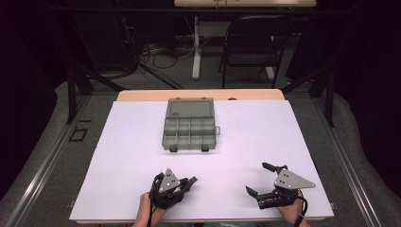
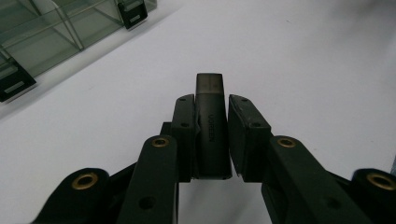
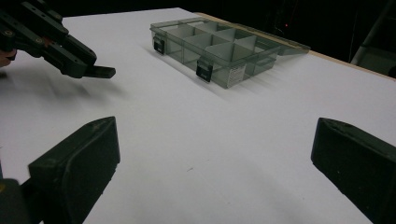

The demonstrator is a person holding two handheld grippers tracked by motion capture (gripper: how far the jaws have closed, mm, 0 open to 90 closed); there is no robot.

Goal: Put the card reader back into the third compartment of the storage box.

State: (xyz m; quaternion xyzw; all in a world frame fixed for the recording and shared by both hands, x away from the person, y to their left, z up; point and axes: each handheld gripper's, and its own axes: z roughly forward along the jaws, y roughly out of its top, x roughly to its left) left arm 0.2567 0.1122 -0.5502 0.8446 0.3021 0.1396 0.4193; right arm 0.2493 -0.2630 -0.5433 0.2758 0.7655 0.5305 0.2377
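Observation:
A small dark adapter (image 2: pixel 211 130) with faint lettering sits upright between the jaws of my left gripper (image 2: pixel 210 100), which is shut on it. In the high view the left gripper (image 1: pixel 188 182) is at the near left of the white sheet, pointing right. From the right gripper view, the adapter's tip (image 3: pixel 105 71) sticks out of the left gripper (image 3: pixel 81 65). My right gripper (image 1: pixel 257 178) stands open at the near right with nothing between its jaws (image 3: pixel 215 135). A grey see-through compartment box (image 1: pixel 189 127) lies open at the sheet's far middle, its divided cells (image 3: pixel 219 46) looking empty.
A white sheet (image 1: pixel 132 151) covers the wooden table, whose far edge (image 1: pixel 198 94) shows behind the box. Two black latches (image 2: pixel 133 11) face the near side of the box. Beyond the table are a folding chair (image 1: pixel 255 42) and floor cables (image 1: pixel 156 52).

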